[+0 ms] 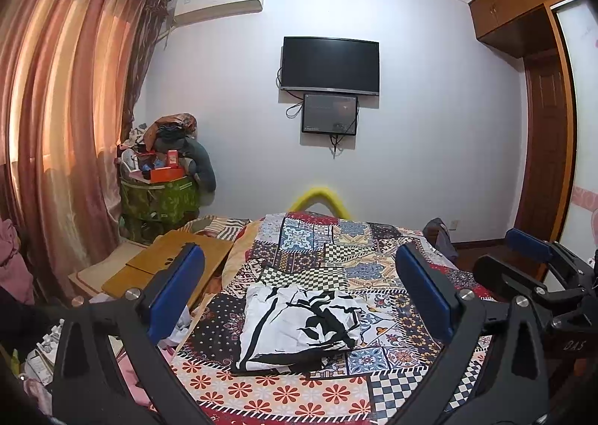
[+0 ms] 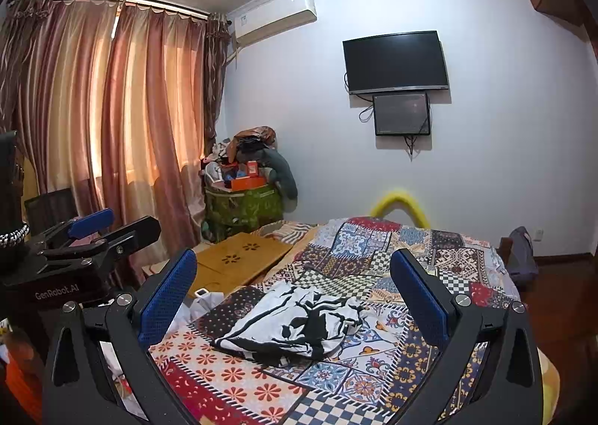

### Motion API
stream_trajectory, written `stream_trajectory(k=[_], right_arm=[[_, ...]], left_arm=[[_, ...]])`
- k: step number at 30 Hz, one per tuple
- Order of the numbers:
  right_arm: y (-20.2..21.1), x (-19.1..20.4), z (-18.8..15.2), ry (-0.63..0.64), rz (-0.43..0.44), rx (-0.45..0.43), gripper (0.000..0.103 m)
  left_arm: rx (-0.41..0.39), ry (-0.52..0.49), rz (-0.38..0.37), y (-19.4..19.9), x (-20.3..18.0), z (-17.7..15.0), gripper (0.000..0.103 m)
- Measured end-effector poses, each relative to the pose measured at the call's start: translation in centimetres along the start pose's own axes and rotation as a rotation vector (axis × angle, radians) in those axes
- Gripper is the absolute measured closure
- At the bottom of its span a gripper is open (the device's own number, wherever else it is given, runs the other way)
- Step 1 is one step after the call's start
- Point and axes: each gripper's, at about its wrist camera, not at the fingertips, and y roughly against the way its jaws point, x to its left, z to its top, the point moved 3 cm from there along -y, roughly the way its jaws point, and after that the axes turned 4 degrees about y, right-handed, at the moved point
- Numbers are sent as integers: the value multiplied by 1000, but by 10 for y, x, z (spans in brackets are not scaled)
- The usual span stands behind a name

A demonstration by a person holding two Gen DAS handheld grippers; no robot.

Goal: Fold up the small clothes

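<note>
A white garment with a black print (image 1: pixel 299 328) lies folded on the patchwork bedspread (image 1: pixel 336 249); it also shows in the right wrist view (image 2: pixel 295 324). My left gripper (image 1: pixel 299 294) is open and empty, held above the near side of the garment. My right gripper (image 2: pixel 295 298) is open and empty, also above the garment's near side. Each gripper shows in the other's view: the right gripper (image 1: pixel 538 260) at the right edge, the left gripper (image 2: pixel 97 227) at the left. Neither touches the garment.
A wooden lap desk (image 2: pixel 239 260) lies left of the bed. A green basket heaped with things (image 2: pixel 243 201) stands in the corner by the curtains (image 2: pixel 112 107). A TV (image 2: pixel 396 62) hangs on the far wall. A dark bag (image 2: pixel 521 249) sits on the floor at right.
</note>
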Motion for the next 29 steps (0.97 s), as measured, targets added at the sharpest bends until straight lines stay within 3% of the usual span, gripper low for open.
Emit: stream_trajectory(k=[29], right_arm=[[-4, 5, -3, -18, 1, 18, 0]], left_arm=[[17, -3, -22, -4, -10, -2, 0]])
